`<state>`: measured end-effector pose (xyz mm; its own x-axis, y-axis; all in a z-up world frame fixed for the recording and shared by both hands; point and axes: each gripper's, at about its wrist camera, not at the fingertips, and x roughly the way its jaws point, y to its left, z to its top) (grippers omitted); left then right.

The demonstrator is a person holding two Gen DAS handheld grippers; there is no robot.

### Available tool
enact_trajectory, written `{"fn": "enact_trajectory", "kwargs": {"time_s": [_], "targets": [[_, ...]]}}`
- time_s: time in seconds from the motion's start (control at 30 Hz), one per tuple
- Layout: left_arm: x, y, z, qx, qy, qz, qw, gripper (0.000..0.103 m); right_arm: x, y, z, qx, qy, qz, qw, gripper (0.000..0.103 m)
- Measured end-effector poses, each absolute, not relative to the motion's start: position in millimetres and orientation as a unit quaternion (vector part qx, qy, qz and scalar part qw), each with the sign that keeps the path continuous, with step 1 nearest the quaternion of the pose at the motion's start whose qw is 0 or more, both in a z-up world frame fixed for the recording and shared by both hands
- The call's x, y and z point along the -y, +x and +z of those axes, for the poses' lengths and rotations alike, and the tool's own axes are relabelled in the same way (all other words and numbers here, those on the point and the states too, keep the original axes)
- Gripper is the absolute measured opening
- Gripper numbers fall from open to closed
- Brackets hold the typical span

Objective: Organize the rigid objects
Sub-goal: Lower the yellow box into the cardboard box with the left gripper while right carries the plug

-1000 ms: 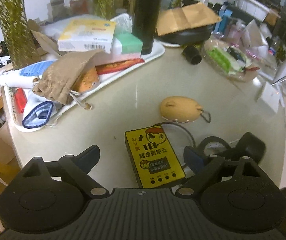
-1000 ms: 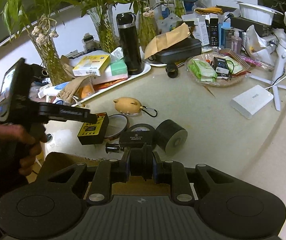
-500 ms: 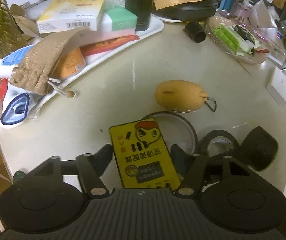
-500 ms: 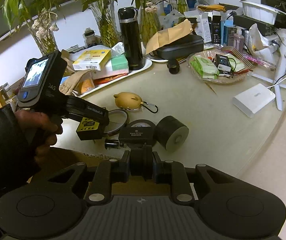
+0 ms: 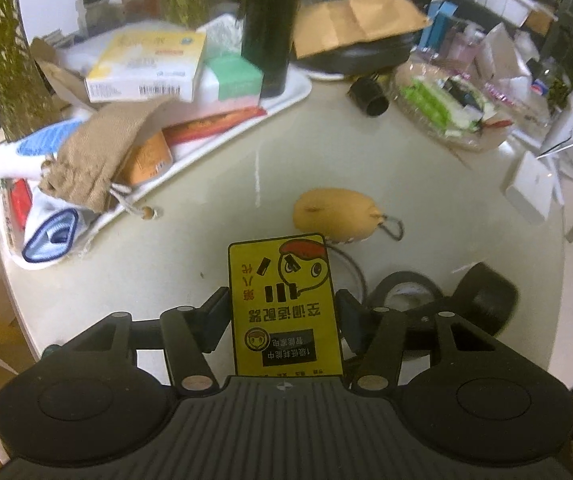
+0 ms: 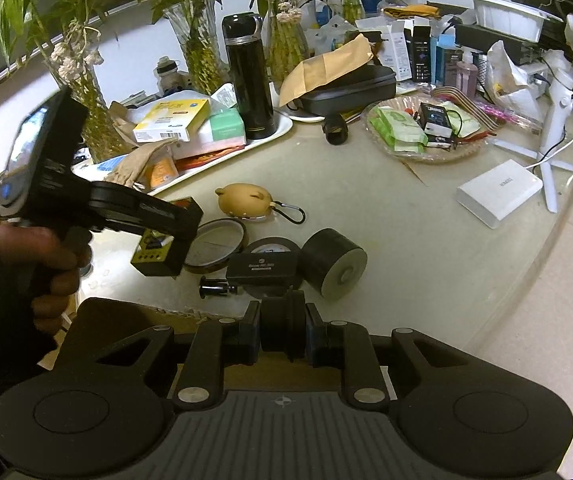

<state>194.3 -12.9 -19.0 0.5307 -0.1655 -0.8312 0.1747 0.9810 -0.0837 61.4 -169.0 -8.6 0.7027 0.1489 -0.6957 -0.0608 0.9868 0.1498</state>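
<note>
The left gripper pinches a yellow box between its jaws, one finger against each long side, the printed face up. Seen from the right wrist camera, the box hangs clear of the table, its near end tipped down, above the edge of a flat round tin. A bare hand grips the tool's handle from the left, the tool reaching level across the table edge.

The right gripper sits low at the near rim with its jaws pressed together on a black part; what that part is cannot be told. Just ahead of it lie a tape roll topped by a small black block, and a black cylinder on its side touching the roll. A tan pig-shaped pouch rests beyond the box, and a crowded white tray stands farther back on the left.
</note>
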Motion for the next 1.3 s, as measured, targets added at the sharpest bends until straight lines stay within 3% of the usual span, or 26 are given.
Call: {"fn": "enact_trajectory", "kwargs": {"time_s": [0.7, 1.3], "targets": [[-6, 113, 38, -0.431, -0.036, -0.144, 0.890, 0.055, 173, 63, -12, -0.389, 0.070, 0.054, 0.917, 0.024], [-15, 70, 8, -0.483, -0.056, -0.142, 0.862, 0.055, 163, 57, -22, -0.421, 0.071, 0.070, 0.902, 0.024]]}}
